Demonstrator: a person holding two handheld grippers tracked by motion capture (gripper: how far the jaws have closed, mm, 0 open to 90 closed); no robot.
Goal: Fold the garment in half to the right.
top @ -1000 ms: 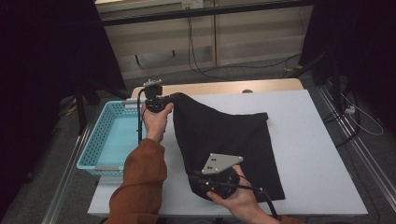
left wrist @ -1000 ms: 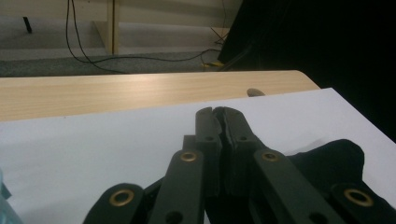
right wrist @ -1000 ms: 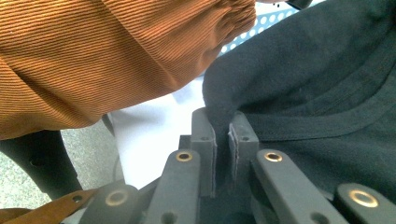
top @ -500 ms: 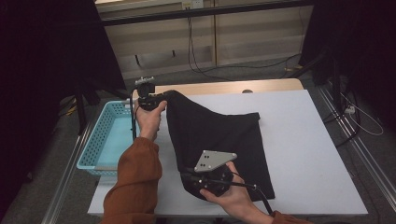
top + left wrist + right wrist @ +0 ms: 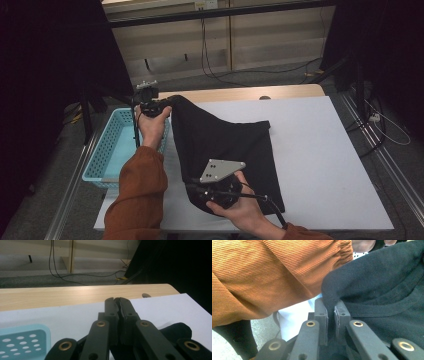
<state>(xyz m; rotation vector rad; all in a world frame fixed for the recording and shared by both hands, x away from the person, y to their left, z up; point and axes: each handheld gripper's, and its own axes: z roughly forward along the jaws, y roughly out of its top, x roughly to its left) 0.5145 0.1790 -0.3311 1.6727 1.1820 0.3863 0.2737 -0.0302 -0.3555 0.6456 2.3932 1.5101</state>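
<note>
A black garment (image 5: 225, 145) lies spread on the white table (image 5: 320, 160). My left gripper (image 5: 161, 103) is at the table's far left, above the basket's edge, shut on the garment's far corner and lifting it. In the left gripper view the jaws (image 5: 119, 301) are pressed together and black cloth (image 5: 175, 331) bulges out beside them. My right gripper (image 5: 194, 184), with its grey plate (image 5: 222, 170), is near the front edge and shut on the garment's near left corner. The right gripper view shows a fold of the garment (image 5: 372, 282) pinched between the jaws (image 5: 331, 308).
A light blue plastic basket (image 5: 107, 150) stands just off the table's left side. An orange sleeve (image 5: 137, 200) reaches across the front left and sits close beside the right gripper. A wooden strip (image 5: 240, 93) runs along the table's far edge, with cables on the floor beyond it.
Both grippers have moved left toward the basket, dragging the black garment with them. Its right part has slid left across the table.
</note>
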